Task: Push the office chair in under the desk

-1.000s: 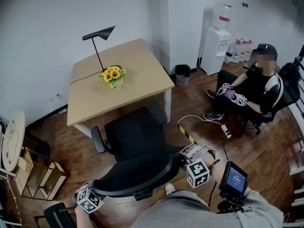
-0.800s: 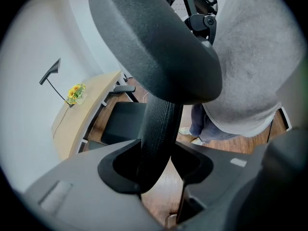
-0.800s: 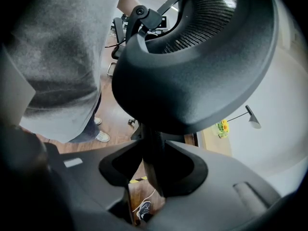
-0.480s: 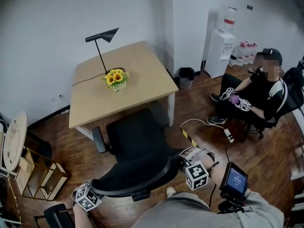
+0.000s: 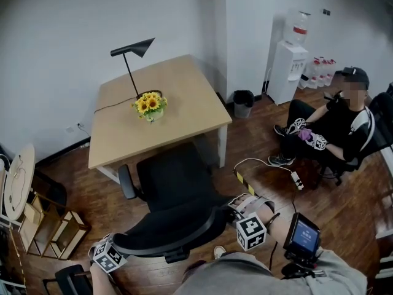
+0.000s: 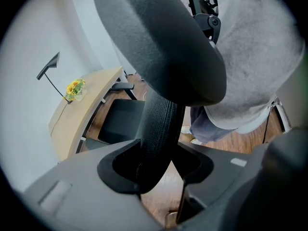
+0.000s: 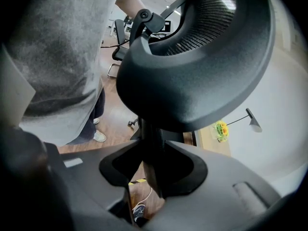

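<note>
Two hand-held grippers clamp the black office chair by the top rim of its backrest. The left gripper takes the rim's left end and the right gripper its right end. Each has its jaws set fairly wide and closed on the rim's edge. The chair faces the pale wooden desk, its seat front reaching the desk's near edge while most of the seat lies clear of the desktop. On the desk stand a pot of sunflowers and a black lamp. A seated person is well apart at right.
</note>
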